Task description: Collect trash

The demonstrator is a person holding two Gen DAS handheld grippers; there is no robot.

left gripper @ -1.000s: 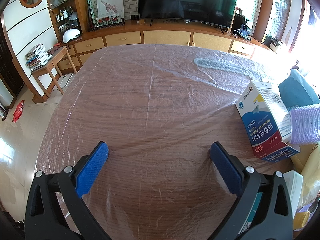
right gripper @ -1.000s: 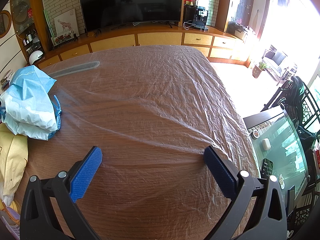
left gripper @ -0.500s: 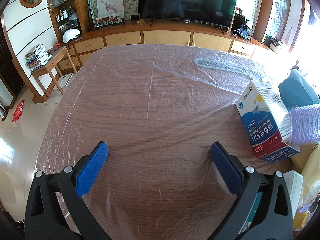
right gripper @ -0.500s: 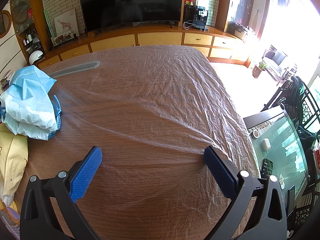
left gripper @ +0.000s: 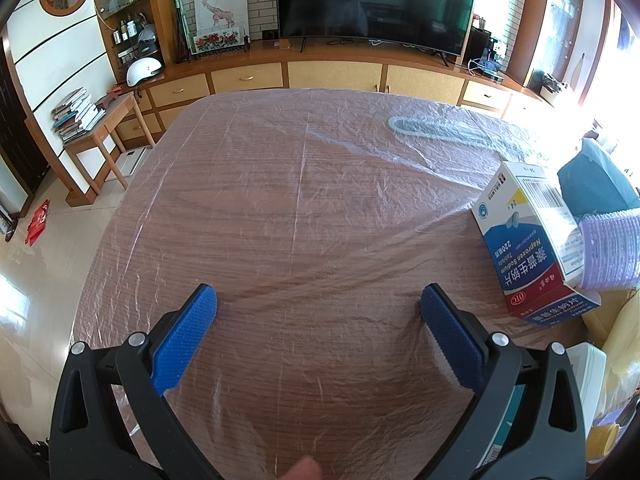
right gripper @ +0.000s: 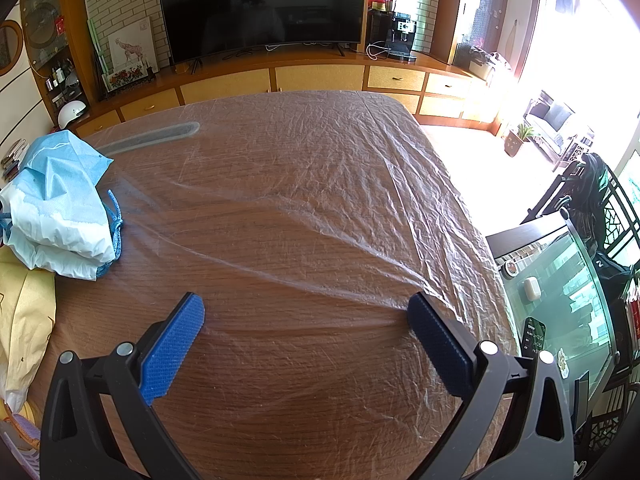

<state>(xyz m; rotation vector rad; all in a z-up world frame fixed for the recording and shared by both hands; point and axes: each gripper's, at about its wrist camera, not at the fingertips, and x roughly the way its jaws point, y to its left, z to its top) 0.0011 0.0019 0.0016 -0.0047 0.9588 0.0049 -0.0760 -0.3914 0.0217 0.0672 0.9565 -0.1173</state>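
Hovering over the wooden table (left gripper: 280,208), we hold both tools empty: the left gripper (left gripper: 318,306) has its blue pads spread wide with nothing between them, and the right gripper (right gripper: 306,314) is spread just as wide over bare wood.

The trash sits between our two hands. In the left view a medicine box (left gripper: 524,248) lies tilted at the right edge of the table, touching a ribbed purple cup (left gripper: 608,252) on its far right side. In the right view a crumpled blue and white cloth bundle (right gripper: 60,208) lies at the left edge, with a yellow bag (right gripper: 24,320) just near of it.

A thin clear plastic sheet (right gripper: 328,184) covers the whole tabletop, wrinkled and loose. That is our chief worry: pads sweeping low could snag the film and drag it, shifting everything resting on it. The box looks light and is propped at an angle, so we judge a glancing touch from one pad may push it away rather than seat it. The cloth is soft and may slip out if we pinch only a loose fold.
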